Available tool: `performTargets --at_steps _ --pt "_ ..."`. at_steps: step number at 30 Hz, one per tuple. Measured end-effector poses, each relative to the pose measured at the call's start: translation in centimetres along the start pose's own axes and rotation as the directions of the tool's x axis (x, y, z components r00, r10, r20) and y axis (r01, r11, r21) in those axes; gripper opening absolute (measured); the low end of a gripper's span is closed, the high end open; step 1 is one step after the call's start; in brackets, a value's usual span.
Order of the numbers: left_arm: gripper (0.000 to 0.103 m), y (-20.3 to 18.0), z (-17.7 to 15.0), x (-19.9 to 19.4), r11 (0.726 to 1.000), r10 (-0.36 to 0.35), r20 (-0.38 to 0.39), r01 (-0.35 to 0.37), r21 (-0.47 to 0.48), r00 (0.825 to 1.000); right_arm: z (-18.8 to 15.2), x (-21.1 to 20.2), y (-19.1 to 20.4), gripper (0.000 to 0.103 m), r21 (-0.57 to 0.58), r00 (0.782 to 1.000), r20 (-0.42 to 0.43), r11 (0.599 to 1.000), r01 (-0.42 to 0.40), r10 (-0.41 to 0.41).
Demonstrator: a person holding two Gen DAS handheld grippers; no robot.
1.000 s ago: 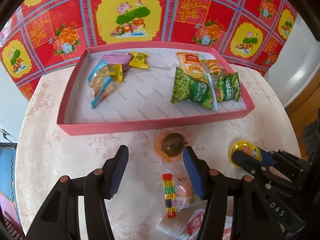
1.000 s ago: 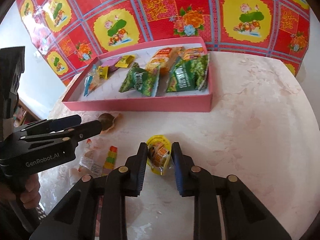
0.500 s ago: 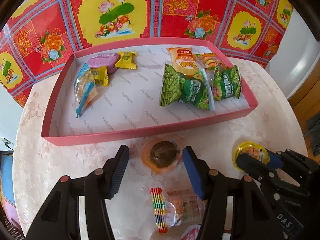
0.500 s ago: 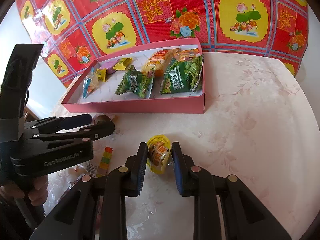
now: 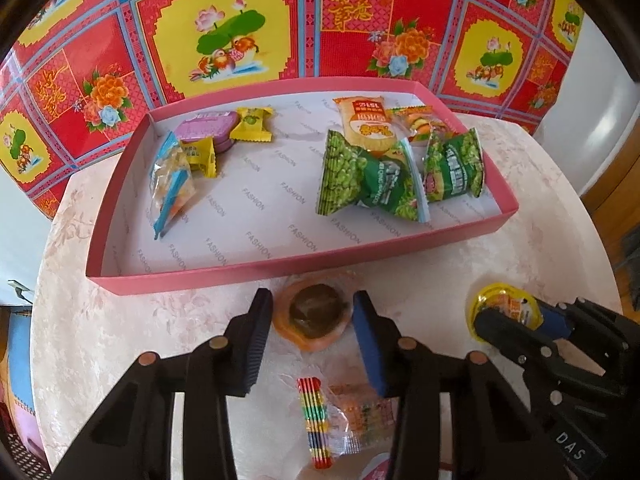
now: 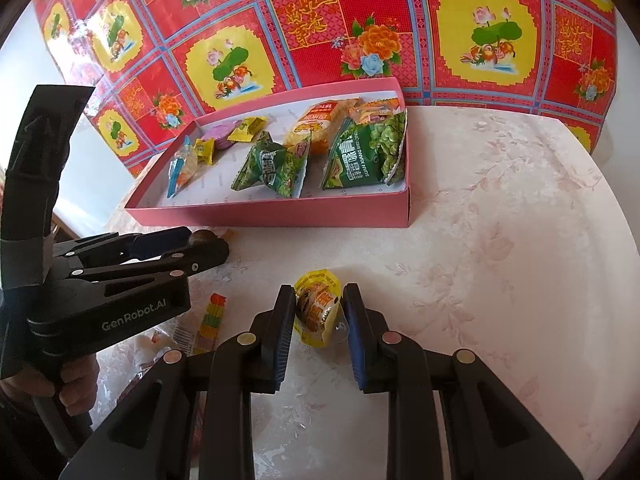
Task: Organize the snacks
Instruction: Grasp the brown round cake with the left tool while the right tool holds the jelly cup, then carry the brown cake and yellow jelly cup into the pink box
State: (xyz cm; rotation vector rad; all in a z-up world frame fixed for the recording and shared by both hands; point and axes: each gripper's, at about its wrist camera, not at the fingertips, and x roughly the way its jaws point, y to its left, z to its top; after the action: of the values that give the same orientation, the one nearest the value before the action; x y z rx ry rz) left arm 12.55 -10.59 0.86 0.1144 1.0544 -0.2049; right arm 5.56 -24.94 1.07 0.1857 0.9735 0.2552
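An orange jelly cup (image 5: 312, 316) with a dark centre sits on the pale table just before the pink tray (image 5: 280, 270). My left gripper (image 5: 313, 300) is closing around it, and both pads touch its rim. To the right, my right gripper (image 6: 319, 294) is shut on a yellow jelly cup (image 6: 318, 312), which sits tilted between its pads. In the left wrist view the same yellow cup (image 5: 502, 304) shows at the tips of the right gripper (image 5: 508, 320). The left gripper (image 6: 200, 246) mostly hides the orange cup in the right wrist view.
The pink tray (image 6: 280, 214) holds green pea packets (image 5: 368, 184), an orange packet (image 5: 366, 124) and small yellow and purple sweets (image 5: 208, 132). A rainbow-striped candy packet (image 5: 316, 420) lies near the table's front edge. A red patterned cloth (image 5: 360, 20) hangs behind. A hand (image 6: 76, 388) holds the left gripper.
My left gripper has moved forward over the orange jelly cup and its jaws have narrowed onto it. The right gripper has kept still with the yellow cup.
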Motion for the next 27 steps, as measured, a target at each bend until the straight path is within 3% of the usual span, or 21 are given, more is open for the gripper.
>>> performTargets --at_steps 11,27 --pt "0.042 1.3 -0.4 -1.5 0.999 -0.030 0.018 0.031 -0.038 0.999 0.0 0.1 0.2 0.026 0.003 1.000 0.004 1.000 0.016 -0.016" --pt "0.042 4.6 0.4 -4.6 0.994 -0.038 0.114 0.049 -0.099 0.993 1.8 -1.1 2.1 0.025 -0.027 0.999 0.037 1.000 0.001 0.000"
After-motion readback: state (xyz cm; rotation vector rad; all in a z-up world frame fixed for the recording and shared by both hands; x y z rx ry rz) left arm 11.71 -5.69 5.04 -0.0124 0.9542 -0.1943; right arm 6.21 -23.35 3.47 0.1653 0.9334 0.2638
